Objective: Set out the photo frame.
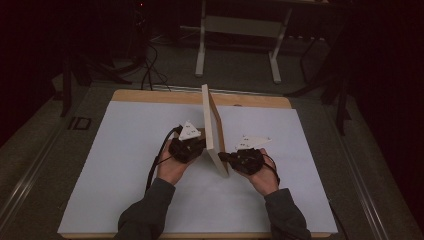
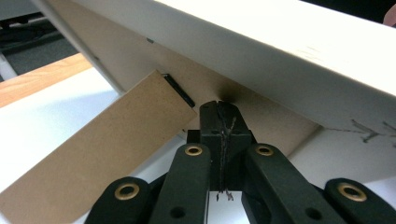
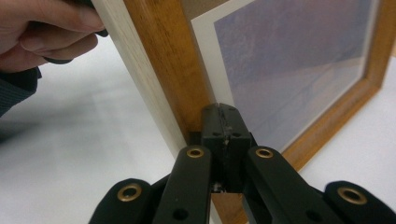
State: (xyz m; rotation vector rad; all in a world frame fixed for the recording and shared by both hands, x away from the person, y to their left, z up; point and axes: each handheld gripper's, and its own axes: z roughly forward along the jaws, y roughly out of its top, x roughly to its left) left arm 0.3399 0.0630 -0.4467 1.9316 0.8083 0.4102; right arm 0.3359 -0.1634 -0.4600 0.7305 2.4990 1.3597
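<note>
A wooden picture frame (image 1: 214, 127) stands on edge on the white mat, leaning slightly. In the left gripper view its brown backing (image 2: 140, 60) and a cardboard easel leg (image 2: 102, 149), swung out, face me. My left gripper (image 2: 219, 106) is shut, its tip touching the backing beside the leg's hinge; in the high view the left gripper (image 1: 198, 145) sits at the frame's left side. My right gripper (image 3: 223, 109) is shut, its tip against the frame's wooden front border (image 3: 173, 70) next to the glazed picture (image 3: 299, 60). From above, the right gripper (image 1: 225, 157) is at the frame's near corner.
A white mat (image 1: 125, 165) covers the wooden table (image 1: 150, 96). Beyond the table's far edge stand a white table's legs (image 1: 201, 45), and cables (image 1: 150, 65) lie on the floor. The person's other hand (image 3: 42, 28) shows behind the frame.
</note>
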